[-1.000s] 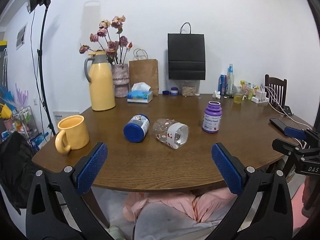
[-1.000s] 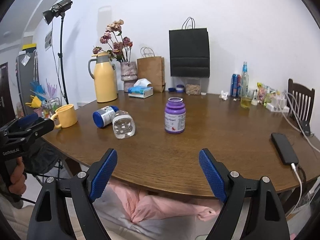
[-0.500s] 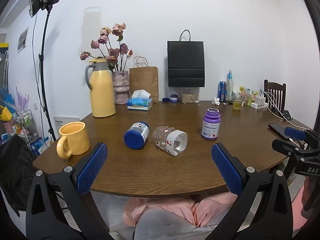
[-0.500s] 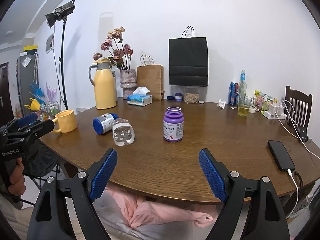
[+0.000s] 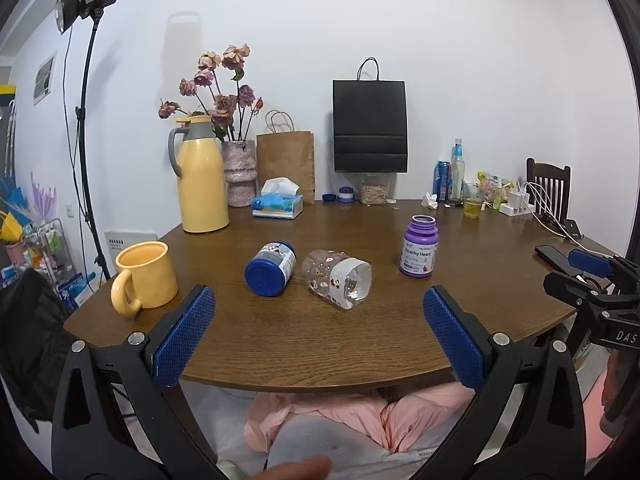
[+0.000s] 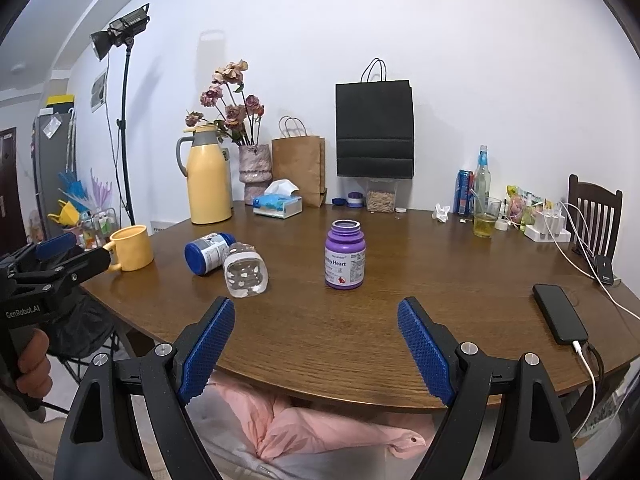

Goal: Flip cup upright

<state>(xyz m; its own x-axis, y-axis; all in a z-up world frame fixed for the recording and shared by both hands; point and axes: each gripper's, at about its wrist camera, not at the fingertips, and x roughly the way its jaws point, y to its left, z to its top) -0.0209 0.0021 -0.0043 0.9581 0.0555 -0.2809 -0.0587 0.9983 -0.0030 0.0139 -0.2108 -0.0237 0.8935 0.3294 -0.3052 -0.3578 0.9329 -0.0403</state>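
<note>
A clear glass cup [image 5: 338, 280] with small printed pictures lies on its side near the middle of the round wooden table [image 5: 320, 344], its mouth turned toward me. In the right wrist view the same cup [image 6: 244, 274] lies left of centre. My left gripper [image 5: 318, 300] hovers open at the table's near edge, well short of the cup, with nothing between its blue pads. My right gripper [image 6: 316, 306] is also open and empty at the near edge, facing the purple bottle [image 6: 345, 256]. Each gripper also shows at the edge of the other's view.
A blue-lidded jar [image 5: 271, 268] lies on its side touching the cup's left. A yellow mug [image 5: 145, 276] stands at the left edge, and the purple bottle [image 5: 419, 247] stands upright to the right. A phone [image 6: 560, 314] charges at the right edge. A thermos [image 5: 202, 178], vase, bags and bottles line the back.
Both cameras have sunk a little, so the table top is seen at a flatter angle. Nothing on the table has moved. Both grippers stay open.
</note>
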